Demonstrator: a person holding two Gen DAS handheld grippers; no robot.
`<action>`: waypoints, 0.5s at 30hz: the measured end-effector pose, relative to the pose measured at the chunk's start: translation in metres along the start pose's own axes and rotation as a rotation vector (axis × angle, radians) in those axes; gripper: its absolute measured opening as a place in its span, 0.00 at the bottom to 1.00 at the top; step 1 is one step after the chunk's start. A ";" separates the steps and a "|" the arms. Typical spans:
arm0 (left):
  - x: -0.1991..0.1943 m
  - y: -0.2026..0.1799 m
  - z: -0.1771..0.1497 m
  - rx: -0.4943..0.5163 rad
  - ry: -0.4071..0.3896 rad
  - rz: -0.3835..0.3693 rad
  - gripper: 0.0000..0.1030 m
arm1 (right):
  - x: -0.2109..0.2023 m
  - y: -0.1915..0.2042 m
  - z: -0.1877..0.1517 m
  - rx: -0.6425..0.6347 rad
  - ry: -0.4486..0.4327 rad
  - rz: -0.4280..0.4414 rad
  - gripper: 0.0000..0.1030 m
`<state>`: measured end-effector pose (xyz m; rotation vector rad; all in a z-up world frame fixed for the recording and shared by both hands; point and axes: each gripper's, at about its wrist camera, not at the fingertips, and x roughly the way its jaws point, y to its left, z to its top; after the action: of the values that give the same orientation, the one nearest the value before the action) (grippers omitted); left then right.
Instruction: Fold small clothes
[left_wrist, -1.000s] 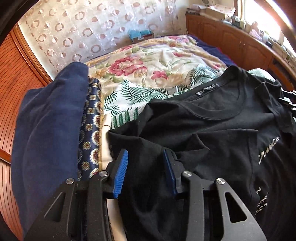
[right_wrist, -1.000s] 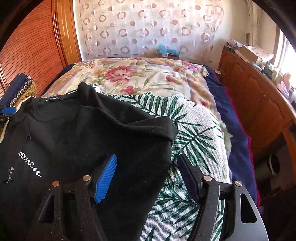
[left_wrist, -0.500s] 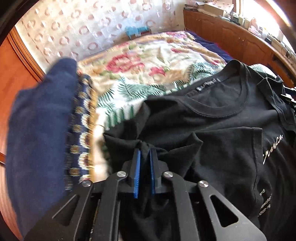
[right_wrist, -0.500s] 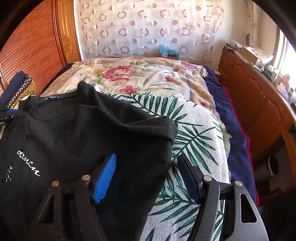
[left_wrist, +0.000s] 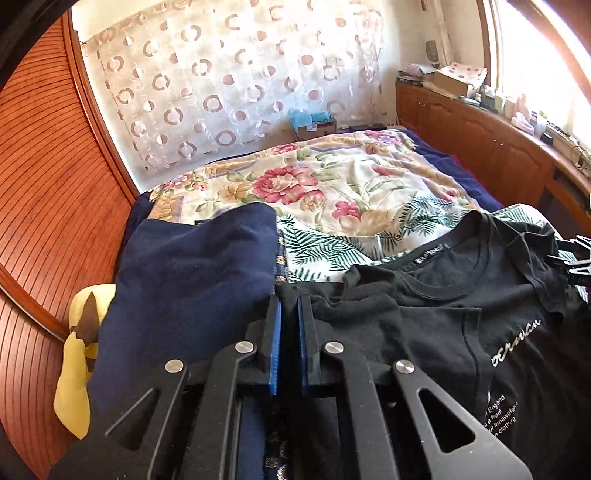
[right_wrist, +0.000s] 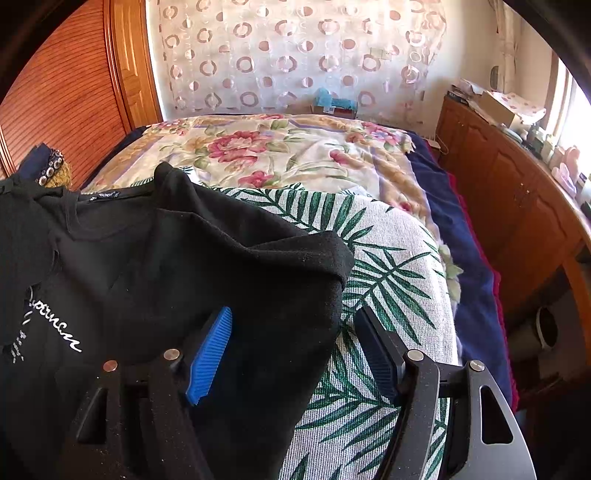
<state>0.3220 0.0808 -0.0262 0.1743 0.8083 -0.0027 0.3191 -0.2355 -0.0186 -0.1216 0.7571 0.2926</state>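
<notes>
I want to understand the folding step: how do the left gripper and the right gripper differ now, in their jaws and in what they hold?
The left gripper has its jaws shut, while the right gripper stands wide open. The left one pinches a sleeve of the black T-shirt; the right one holds nothing, with the other sleeve's edge lying between its open fingers. Both have blue ribbed pads.

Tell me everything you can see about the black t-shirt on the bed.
The black t-shirt is soft knit fabric with a round ribbed collar, a small label inside the neck, and white script plus small white print on the chest. It lies front up, rumpled, on the palm-leaf cover. Its one sleeve is bunched and pinched in the shut jaws of the left gripper. The other sleeve lies between the open jaws of the right gripper, unpinched. A folded navy garment sits beside it.
</notes>
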 end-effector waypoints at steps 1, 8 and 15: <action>0.001 -0.001 0.000 0.002 -0.003 -0.004 0.09 | 0.001 -0.001 0.001 -0.004 0.005 0.002 0.69; -0.004 -0.007 0.003 0.016 -0.031 -0.037 0.08 | 0.013 -0.015 0.018 0.025 0.042 0.007 0.65; -0.036 -0.010 -0.004 -0.002 -0.100 -0.087 0.08 | 0.004 0.003 0.029 -0.035 0.025 0.005 0.10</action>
<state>0.2935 0.0695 -0.0044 0.1362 0.7159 -0.0922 0.3403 -0.2256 -0.0003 -0.1568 0.7775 0.3099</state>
